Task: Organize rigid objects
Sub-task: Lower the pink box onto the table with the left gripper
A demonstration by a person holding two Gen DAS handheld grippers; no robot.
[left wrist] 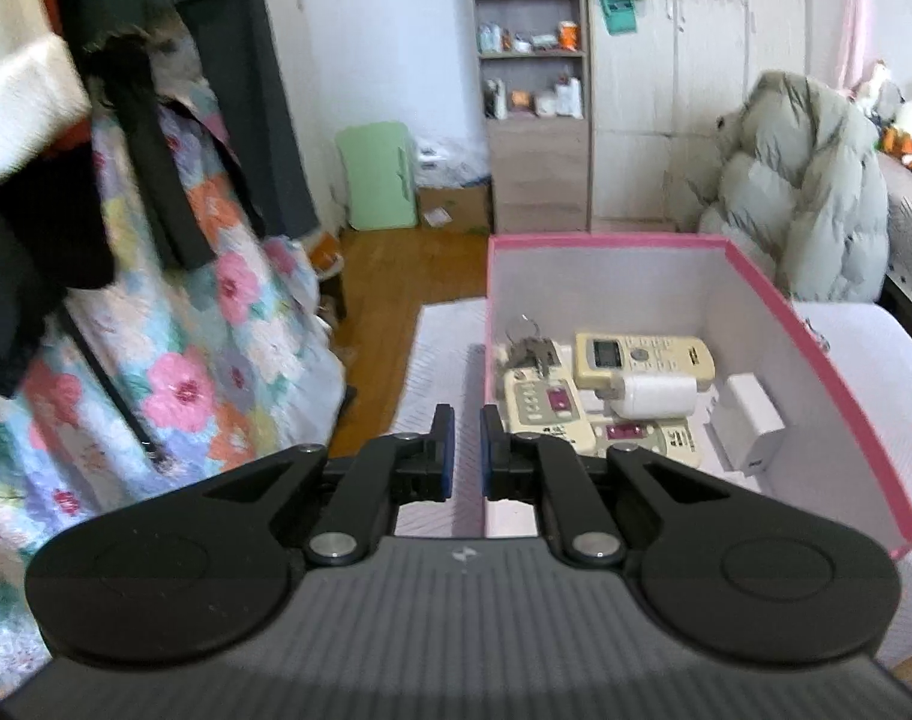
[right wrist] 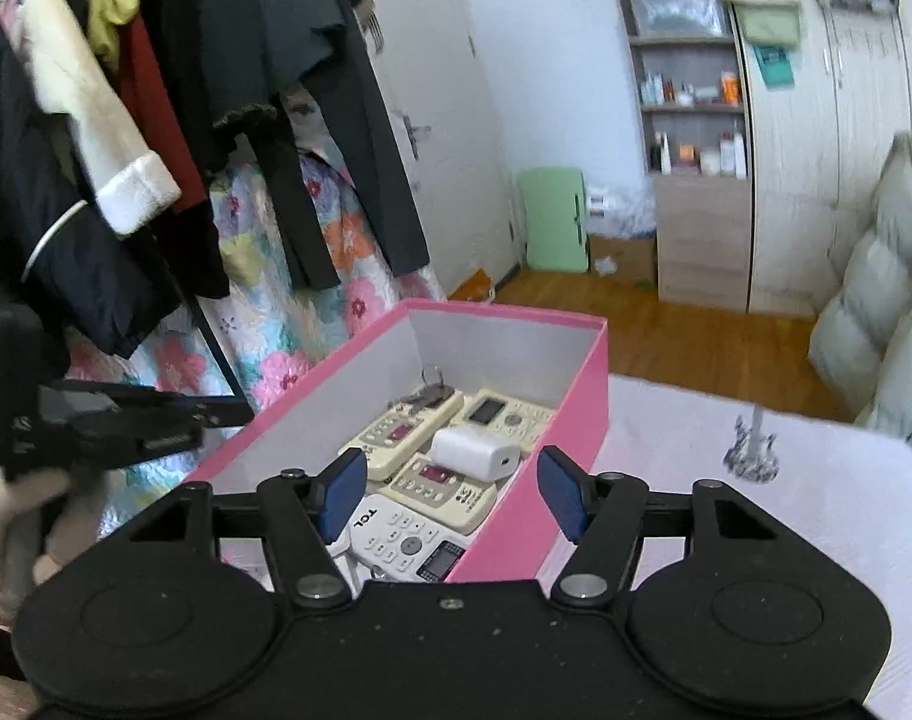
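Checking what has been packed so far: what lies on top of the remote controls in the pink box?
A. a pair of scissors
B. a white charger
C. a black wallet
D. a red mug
B: a white charger rests across the remote controls inside the pink box.

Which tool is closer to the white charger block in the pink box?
Right. The right tool, open and empty, hovers over the pink box, just short of the white charger block. The left tool, shut and empty, sits outside the box's wall, farther off.
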